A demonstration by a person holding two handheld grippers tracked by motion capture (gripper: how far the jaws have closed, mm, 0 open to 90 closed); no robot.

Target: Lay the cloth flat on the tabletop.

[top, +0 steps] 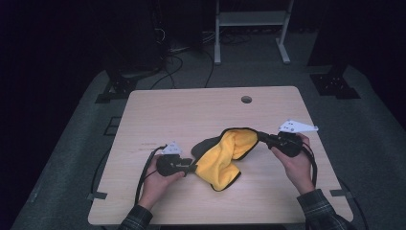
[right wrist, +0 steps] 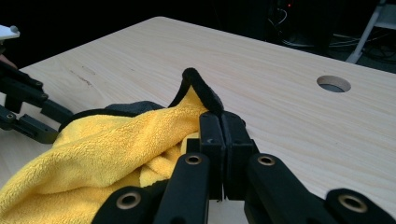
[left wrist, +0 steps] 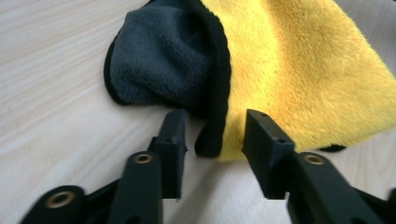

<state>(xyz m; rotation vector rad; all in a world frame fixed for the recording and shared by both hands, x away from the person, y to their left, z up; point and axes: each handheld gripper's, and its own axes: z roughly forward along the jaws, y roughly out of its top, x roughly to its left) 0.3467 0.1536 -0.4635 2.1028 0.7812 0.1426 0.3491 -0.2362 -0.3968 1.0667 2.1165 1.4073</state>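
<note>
A plush cloth (top: pixel 221 160), yellow on one side, dark grey on the other and edged with a black hem, lies crumpled at the middle of the wooden table (top: pixel 191 110). My left gripper (top: pixel 192 167) is at the cloth's left corner. In the left gripper view its jaws (left wrist: pixel 215 135) stand apart, with the black-hemmed corner of the cloth (left wrist: pixel 289 70) between them and not pinched. My right gripper (top: pixel 265 139) holds the cloth's far right corner a little above the table. In the right gripper view it (right wrist: pixel 222 128) is shut on the hemmed edge of the cloth (right wrist: pixel 107 149).
A round cable hole (top: pixel 246 99) is in the table near its far edge, also seen as a hole (right wrist: pixel 333 83) in the right gripper view. A white frame stand (top: pixel 251 28) and cables sit on the dark floor beyond. Bare wood surrounds the cloth.
</note>
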